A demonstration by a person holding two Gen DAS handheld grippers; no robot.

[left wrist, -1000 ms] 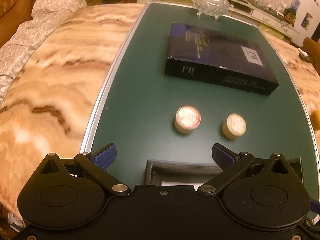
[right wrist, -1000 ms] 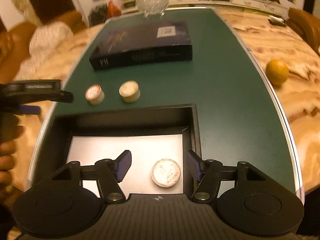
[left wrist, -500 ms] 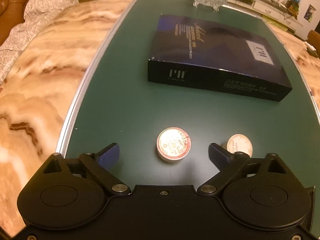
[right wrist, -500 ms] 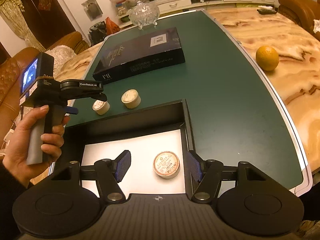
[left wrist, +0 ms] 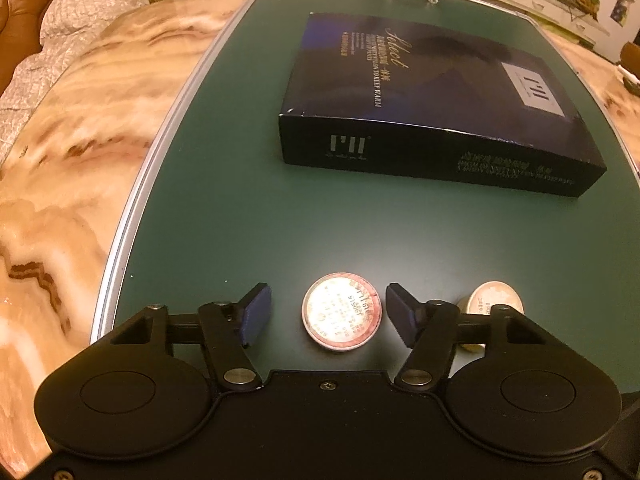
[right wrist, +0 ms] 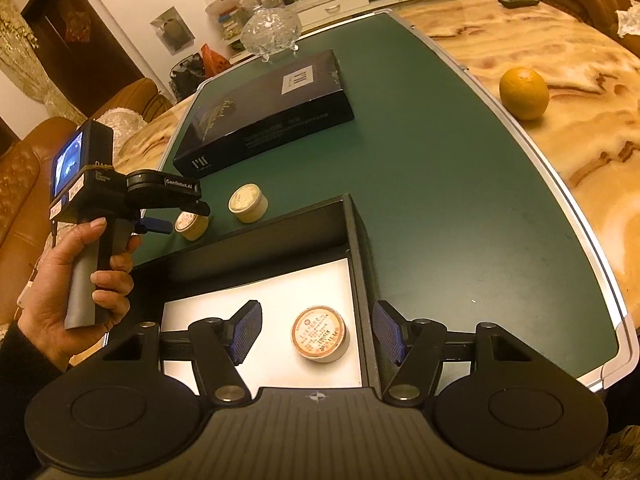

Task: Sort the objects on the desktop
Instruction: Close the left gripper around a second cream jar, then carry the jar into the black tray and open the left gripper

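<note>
A small round tin with a red-rimmed lid (left wrist: 342,317) sits on the green mat between my open left fingers; the left gripper (left wrist: 328,316) does not touch it. It shows in the right wrist view (right wrist: 191,225) under the left gripper (right wrist: 176,220). A second round tin (left wrist: 494,304) (right wrist: 248,202) stands just right of it. A third tin (right wrist: 320,334) lies inside the black open box (right wrist: 352,248) on its white floor. My right gripper (right wrist: 317,334) hovers open above that tin, empty.
A long dark blue box (left wrist: 432,108) (right wrist: 268,114) lies farther back on the mat. A glass bowl (right wrist: 272,32) stands at the far end. An orange (right wrist: 524,93) rests on the marble table to the right. The mat's metal edge (left wrist: 132,216) runs along the left.
My left gripper moved forward and down until the red-rimmed tin came between its fingers, which narrowed somewhat. My right gripper lifted and drew back slightly, staying open over the tin in the box.
</note>
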